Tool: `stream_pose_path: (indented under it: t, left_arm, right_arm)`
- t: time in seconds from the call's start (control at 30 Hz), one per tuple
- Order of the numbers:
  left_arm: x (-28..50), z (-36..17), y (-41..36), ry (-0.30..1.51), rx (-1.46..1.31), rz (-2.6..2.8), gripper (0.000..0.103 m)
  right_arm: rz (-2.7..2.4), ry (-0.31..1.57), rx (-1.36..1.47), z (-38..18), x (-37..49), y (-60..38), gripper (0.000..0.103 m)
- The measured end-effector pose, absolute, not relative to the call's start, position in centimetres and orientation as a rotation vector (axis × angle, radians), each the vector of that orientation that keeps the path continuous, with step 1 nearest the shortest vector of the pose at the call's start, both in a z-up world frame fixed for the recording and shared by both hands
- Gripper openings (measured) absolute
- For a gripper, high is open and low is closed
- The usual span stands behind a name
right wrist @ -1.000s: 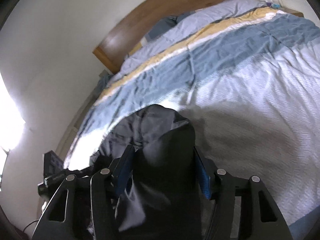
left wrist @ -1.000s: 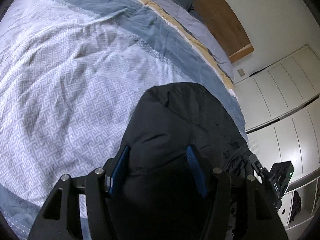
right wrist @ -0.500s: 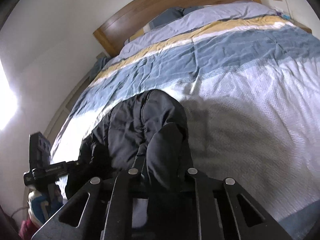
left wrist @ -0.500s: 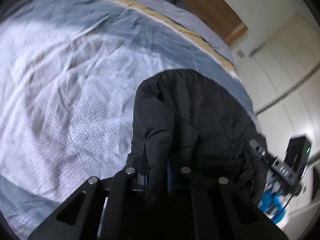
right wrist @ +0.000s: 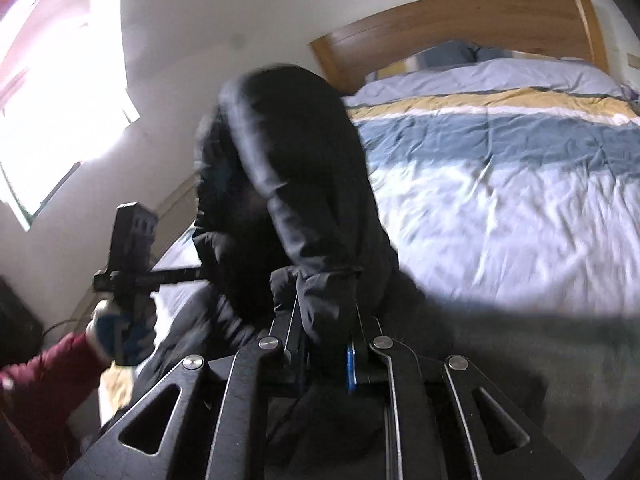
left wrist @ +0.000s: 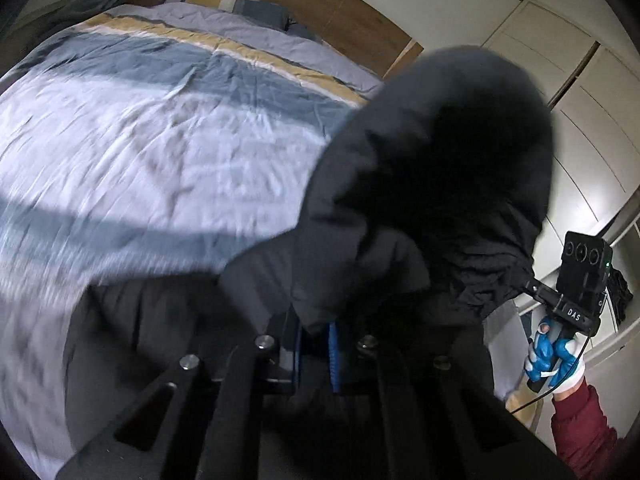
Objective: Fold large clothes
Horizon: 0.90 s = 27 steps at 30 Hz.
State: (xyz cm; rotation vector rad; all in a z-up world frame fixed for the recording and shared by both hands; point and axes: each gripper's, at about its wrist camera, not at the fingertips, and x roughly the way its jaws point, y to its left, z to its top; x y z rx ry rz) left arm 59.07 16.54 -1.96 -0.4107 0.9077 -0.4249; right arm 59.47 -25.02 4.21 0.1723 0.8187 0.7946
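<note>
Both hand-held grippers are pinching the black jacket [left wrist: 420, 200]: left hand-held gripper [left wrist: 316, 344] and right hand-held gripper [right wrist: 324, 336] each clamped on a thick fold, jacket hanging between them above the bed [left wrist: 160, 140]. Risk: puffy, slick fabric could slip from a pinch mid-lift, dropping one side and skewing the fold. Both point down-forward toward the bed, raised side by side.

One legible marking: white capital letters "DAS" on the black mounting bar [left wrist: 573, 314] beneath the black box-shaped camera unit [left wrist: 585, 270]. No other text, number or sign is readable.
</note>
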Motion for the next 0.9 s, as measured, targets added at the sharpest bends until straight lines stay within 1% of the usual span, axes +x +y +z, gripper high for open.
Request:
stream_pose_path:
  t: [0.1, 0.17, 0.27, 0.37, 0.63, 0.77, 0.9]
  left_arm:
    - [55.7, -3.9, 17.5, 0.949, -0.424, -0.413, 0.009]
    - [54.5, -5.1, 17.4, 0.974, -0.412, -0.392, 0.009]
    - [53.6, -7.1, 17.0, 1.030, -0.393, -0.362, 0.006]
    - [53.5, -7.7, 16.4, 1.053, -0.358, -0.338, 0.006]
    - [52.7, -8.5, 15.8, 1.076, -0.329, -0.330, 0.006]
    - [51.3, -7.7, 16.4, 1.053, -0.354, -0.332, 0.006]
    - [50.7, -6.5, 16.3, 1.021, -0.353, -0.322, 0.006]
  right_arm:
    - [0.795, 0.847, 0.186, 2.5, 55.7, -26.0, 0.015]
    - [0.764, 0.876, 0.185, 0.9, 54.6, -26.5, 0.015]
    - [0.692, 0.936, 0.183, -2.3, 53.9, -26.8, 0.015]
    - [0.632, 0.964, 0.155, -4.5, 54.1, -26.5, 0.015]
    - [0.587, 0.939, 0.150, -5.3, 54.9, -27.0, 0.016]
    - [0.595, 0.933, 0.182, -5.1, 53.9, -27.7, 0.016]
    - [0.618, 0.894, 0.224, -3.8, 52.7, -28.3, 0.016]
